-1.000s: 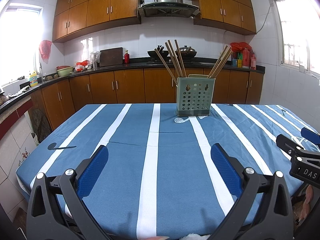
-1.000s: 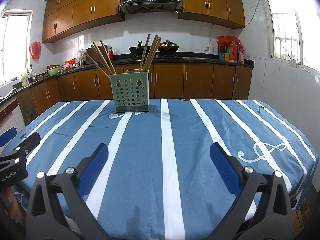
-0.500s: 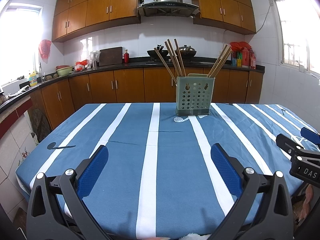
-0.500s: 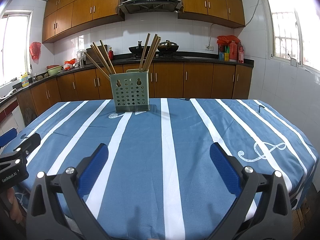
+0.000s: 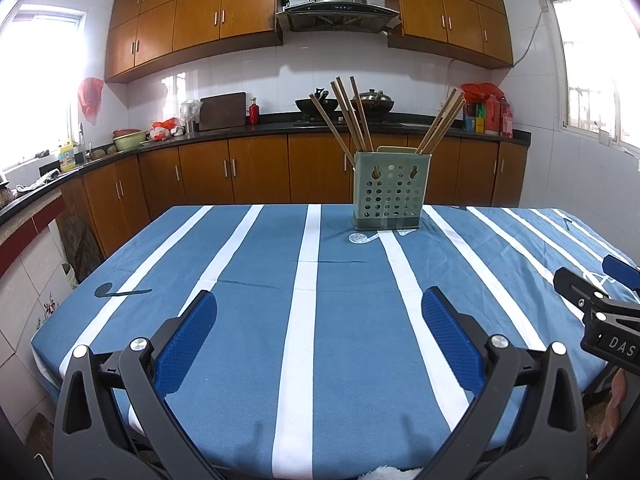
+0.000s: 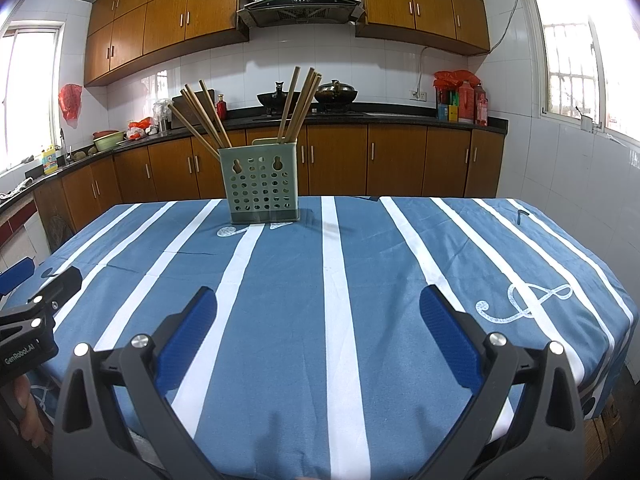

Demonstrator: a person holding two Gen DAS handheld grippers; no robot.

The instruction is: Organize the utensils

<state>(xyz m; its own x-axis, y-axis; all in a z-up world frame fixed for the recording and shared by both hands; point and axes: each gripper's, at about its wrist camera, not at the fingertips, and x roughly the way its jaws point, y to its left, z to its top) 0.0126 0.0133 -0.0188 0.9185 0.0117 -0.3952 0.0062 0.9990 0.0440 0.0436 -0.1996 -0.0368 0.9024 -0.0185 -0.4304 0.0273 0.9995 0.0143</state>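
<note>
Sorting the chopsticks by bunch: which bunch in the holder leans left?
The left bunch in the green holder: its sticks fan out up and to the left, while the right bunch slants up to the right.

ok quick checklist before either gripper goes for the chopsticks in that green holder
1. Left gripper open and holding nothing: ok.
2. Right gripper open and holding nothing: ok.
3. Green holder upright on the striped tablecloth: ok.
4. Chopsticks stand in two leaning bunches, tops free to grip: ok.
5. Cloth between grippers and holder free of objects: ok.
6. Divider inside the holder: cannot tell.
</note>
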